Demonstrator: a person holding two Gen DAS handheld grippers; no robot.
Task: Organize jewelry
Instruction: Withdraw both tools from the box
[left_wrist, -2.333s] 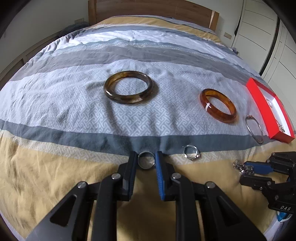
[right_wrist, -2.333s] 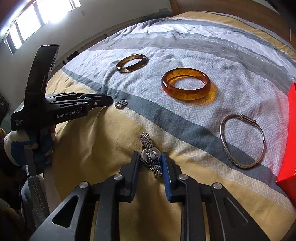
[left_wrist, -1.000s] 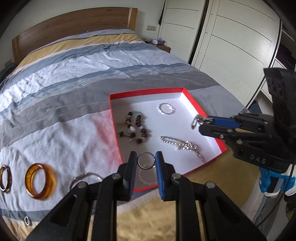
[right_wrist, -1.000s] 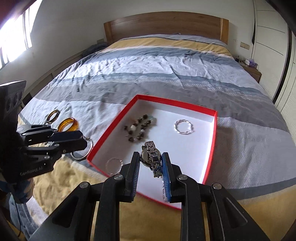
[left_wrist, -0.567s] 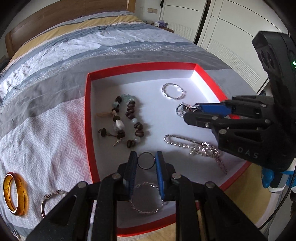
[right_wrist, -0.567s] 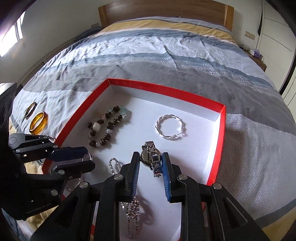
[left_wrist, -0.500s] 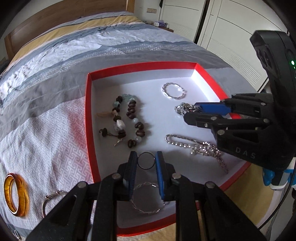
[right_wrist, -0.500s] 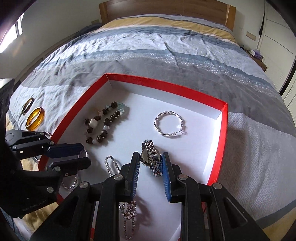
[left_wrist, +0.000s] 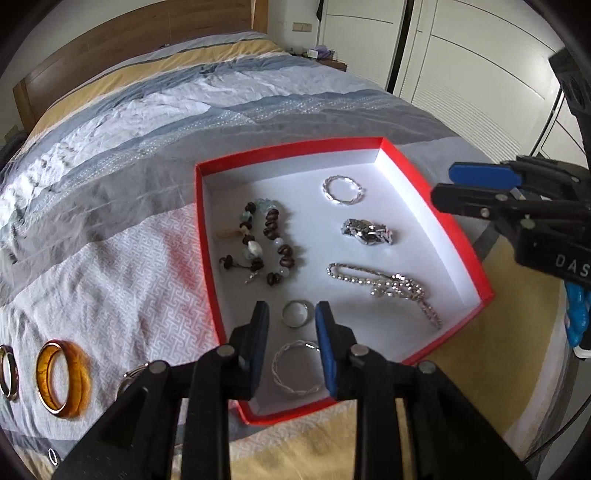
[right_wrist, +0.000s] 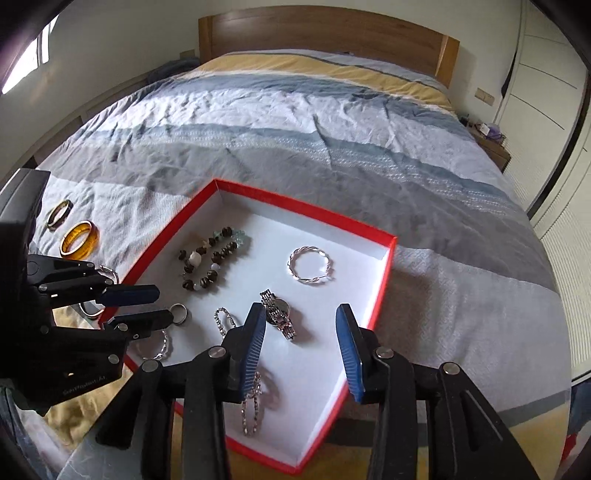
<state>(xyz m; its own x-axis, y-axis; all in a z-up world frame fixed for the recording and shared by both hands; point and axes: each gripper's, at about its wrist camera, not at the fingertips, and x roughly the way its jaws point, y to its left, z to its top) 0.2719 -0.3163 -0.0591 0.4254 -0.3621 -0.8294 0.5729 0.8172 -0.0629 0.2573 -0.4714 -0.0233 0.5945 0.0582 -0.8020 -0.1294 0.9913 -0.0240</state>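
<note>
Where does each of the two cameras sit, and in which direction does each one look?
Left wrist view: on the left gripper, looking down its fingers into the red box; the silver ring lies between its open jaws, which have just been opening; the right gripper shows at right.
Right wrist view: on the right gripper, looking down at the same box, headboard behind; the watch lies released, the jaws having just been opening; the left gripper shows at left.
Both views share the box and the amber bangle.

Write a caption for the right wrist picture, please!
Open right gripper above silver metal wristwatch lying in red-rimmed white jewelry box.
</note>
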